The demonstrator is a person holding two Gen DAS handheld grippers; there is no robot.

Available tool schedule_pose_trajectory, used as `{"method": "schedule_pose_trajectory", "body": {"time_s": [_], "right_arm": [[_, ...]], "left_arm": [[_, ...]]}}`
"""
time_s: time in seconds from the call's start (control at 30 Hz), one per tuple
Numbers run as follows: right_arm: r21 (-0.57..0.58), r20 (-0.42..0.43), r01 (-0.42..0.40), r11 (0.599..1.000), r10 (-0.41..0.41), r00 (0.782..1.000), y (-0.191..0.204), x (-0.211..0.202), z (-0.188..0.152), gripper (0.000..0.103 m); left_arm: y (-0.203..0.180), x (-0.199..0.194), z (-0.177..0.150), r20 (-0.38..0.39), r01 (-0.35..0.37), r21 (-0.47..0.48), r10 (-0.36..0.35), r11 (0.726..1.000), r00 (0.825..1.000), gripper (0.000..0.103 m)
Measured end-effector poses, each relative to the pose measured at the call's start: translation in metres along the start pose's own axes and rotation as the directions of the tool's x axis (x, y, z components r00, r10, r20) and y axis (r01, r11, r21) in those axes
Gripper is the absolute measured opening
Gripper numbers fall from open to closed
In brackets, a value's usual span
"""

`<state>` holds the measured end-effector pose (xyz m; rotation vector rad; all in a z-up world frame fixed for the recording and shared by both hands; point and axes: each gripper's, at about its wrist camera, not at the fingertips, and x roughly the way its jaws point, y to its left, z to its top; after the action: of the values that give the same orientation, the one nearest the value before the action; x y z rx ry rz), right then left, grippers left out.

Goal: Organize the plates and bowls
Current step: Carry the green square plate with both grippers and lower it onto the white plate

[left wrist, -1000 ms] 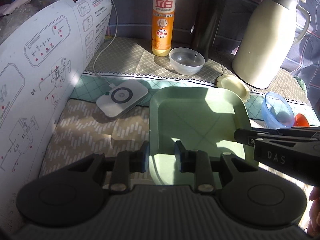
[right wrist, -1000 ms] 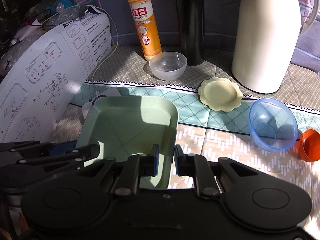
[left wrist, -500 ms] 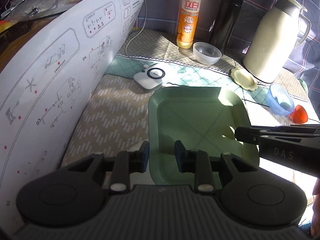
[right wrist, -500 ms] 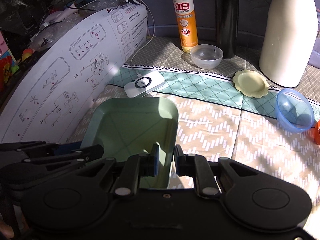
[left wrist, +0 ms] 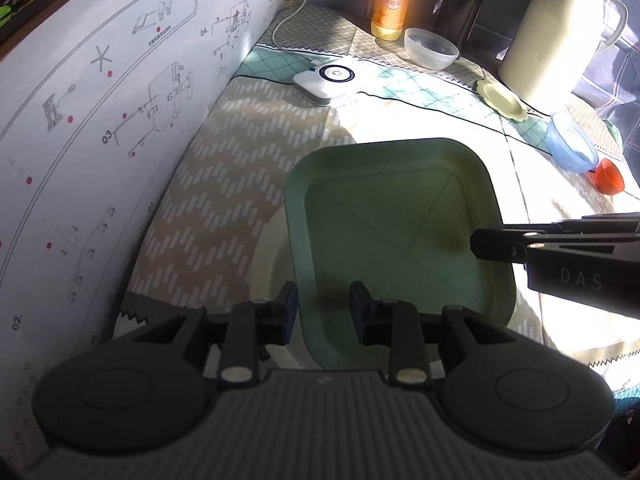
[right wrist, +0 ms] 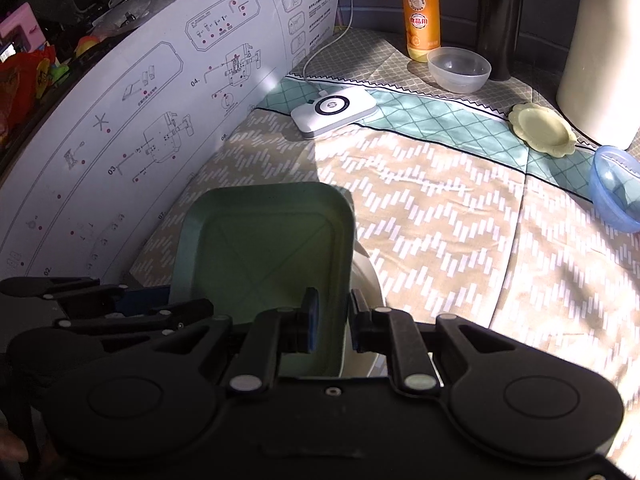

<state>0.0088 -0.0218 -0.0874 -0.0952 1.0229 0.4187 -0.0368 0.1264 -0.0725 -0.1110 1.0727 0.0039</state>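
Observation:
A square green plate (left wrist: 396,232) is held by both grippers, over a round white plate (left wrist: 266,264) on the cloth. My left gripper (left wrist: 323,306) is shut on the green plate's left near rim. My right gripper (right wrist: 331,320) is shut on its right rim (right wrist: 344,264) and shows from the side in the left wrist view (left wrist: 492,245). The white plate also peeks out in the right wrist view (right wrist: 366,280). At the back lie a clear bowl (right wrist: 459,68), a yellow scalloped dish (right wrist: 543,128), a blue bowl (right wrist: 618,188) and an orange cup (left wrist: 609,176).
A white printed board (right wrist: 140,120) stands along the left. A white charger pad (right wrist: 334,110) with a cable lies mid-back. An orange detergent bottle (right wrist: 420,8), a dark flask (right wrist: 502,20) and a cream thermos jug (left wrist: 556,32) stand at the back.
Both grippers have carried the green plate back toward the near left. It now hangs over the round white plate, which was out of sight before.

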Motion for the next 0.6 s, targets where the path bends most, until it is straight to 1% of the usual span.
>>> {"method": "schedule_pose_trajectory", "body": {"time_s": [0.23,0.6], "right_arm": [[-0.01,-0.048,-0.008,1.0,0.008,0.999,0.004,0.01,-0.01,0.017],[0.011,-0.086,0.001,1.0,0.0,0.996,-0.001,0.021,-0.007,0.017]], "left_arm": [[0.003,0.007,-0.011,-0.041,-0.009,-0.003,0.009,1.0,0.999,0.027],[-0.002,0.014,-0.008,-0.048,-0.014,0.011,0.015,1.0,0.999,0.028]]}}
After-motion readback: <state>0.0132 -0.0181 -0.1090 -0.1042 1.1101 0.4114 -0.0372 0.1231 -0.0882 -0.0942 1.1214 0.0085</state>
